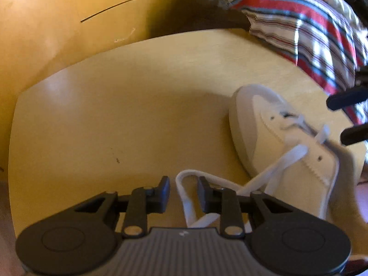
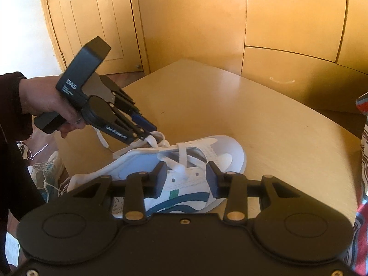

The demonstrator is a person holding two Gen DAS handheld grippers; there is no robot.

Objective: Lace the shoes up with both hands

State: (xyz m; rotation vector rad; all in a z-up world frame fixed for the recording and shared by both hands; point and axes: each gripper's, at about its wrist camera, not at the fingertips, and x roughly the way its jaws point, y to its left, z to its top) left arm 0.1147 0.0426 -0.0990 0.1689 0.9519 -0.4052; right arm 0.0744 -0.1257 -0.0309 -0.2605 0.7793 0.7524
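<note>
Left jaws astride white lace

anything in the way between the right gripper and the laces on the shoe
Nothing visible does. The right gripper is open just over the shoe, with a lace in plain sight between its fingers. The left gripper is at the far-side lace, off to the side.

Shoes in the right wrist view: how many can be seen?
2. One white shoe lies on the table; a second shoe is on the floor at the left, partly hidden by a dark sleeve. More may be hidden there.
</note>
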